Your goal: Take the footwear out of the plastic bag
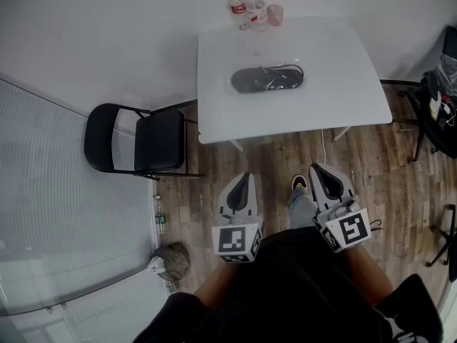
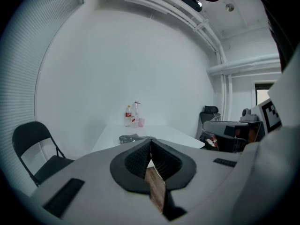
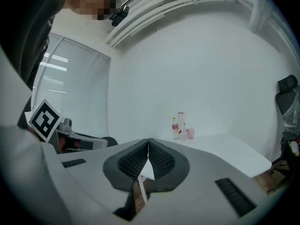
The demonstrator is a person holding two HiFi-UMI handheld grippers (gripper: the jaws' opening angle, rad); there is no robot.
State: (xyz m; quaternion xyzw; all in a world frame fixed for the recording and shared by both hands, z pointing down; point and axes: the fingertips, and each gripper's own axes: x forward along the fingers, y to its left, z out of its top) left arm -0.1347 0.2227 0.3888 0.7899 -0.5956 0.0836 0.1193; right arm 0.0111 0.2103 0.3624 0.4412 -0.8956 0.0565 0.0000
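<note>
Both grippers: left gripper [image 1: 244, 181] and right gripper [image 1: 321, 171] clenched, empty, well short of the table [image 1: 335, 84].
Footwear [image 1: 275, 77]: inside the plastic bag [image 1: 237, 81], about the table's middle.
Progress: nothing begun, seemingly; everything remains.

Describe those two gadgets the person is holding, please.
The left gripper and the right gripper are both light grey, wedge-shaped shells. Their pads are black and ribbed. Each carries a white cube printed with black square markers.
</note>
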